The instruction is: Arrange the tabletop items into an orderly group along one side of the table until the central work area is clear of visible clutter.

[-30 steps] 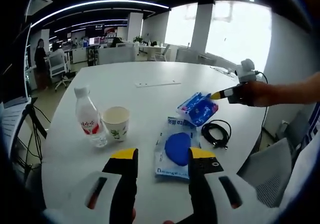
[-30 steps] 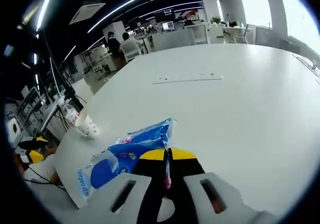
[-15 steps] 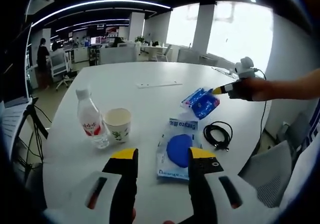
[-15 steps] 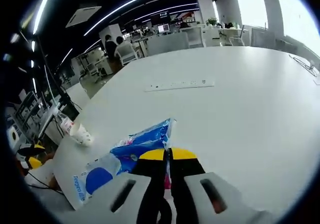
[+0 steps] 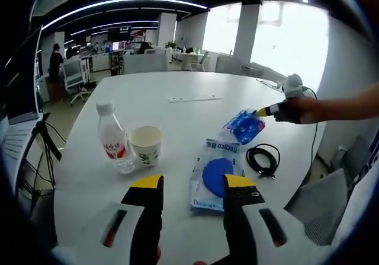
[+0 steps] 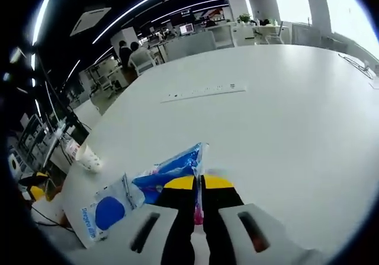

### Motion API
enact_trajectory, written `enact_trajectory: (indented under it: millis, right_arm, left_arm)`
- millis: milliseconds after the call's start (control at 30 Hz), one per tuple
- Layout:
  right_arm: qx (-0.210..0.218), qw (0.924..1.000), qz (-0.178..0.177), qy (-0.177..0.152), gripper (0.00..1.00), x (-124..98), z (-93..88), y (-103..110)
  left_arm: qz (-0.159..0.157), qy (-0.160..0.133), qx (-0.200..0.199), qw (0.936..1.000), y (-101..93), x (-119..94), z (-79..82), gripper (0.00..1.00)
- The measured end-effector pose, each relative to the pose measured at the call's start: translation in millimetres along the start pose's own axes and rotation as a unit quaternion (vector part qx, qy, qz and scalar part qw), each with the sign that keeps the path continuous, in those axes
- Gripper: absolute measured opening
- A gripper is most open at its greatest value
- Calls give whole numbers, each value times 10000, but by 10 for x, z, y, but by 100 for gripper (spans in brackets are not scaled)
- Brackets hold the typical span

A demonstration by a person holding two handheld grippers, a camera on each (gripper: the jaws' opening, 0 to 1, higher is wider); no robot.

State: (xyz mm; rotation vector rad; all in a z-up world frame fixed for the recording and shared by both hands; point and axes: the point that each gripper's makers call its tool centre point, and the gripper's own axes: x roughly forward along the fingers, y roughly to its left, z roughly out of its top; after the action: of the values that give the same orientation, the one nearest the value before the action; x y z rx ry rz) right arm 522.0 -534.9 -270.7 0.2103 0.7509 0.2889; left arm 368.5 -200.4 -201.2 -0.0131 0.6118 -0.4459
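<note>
In the left gripper view, a clear water bottle with a red label stands at the left of the white desk, just beside a paper cup. The left hand-held gripper hangs over the near edge with its jaws spread, gripping nothing; its right jaw covers the near corner of a clear pouch with a blue disc inside. Right of it lies a coiled black cable. Further right, the right hand-held gripper pinches a blue packet; a hand hides most of its body.

In the right gripper view, the packet's lower edge is hidden between the pressed-together jaws. Its print is too blurred to read.
</note>
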Motion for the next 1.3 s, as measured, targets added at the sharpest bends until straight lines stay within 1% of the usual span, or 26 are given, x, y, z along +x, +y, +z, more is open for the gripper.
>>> enact_trajectory:
  millis: [200, 467, 567, 767, 1067, 1300]
  right_arm:
    - [74, 9999, -22, 67, 0, 42, -62, -91]
    - [175, 9998, -34, 92, 0, 72, -93, -140]
    - [197, 9997, -51, 111, 0, 109, -128, -191]
    - [283, 9995, -62, 148, 1, 128, -167, -212]
    - [292, 9993, -96, 217, 1, 141, -246, -276]
    - [312, 9991, -92, 262, 1, 106, -306, -265]
  left_arm:
    - [45, 52, -13, 10000, -13, 19, -21, 39]
    - [92, 122, -13, 9999, -10, 29, -41, 39]
    - [103, 128, -4, 9999, -17, 34, -33, 39]
    - [126, 157, 15, 9998, -16, 39, -38, 39]
    - [139, 183, 3, 9997, -37, 19, -76, 39]
    - [141, 178, 11, 9997, -51, 9, -70, 39]
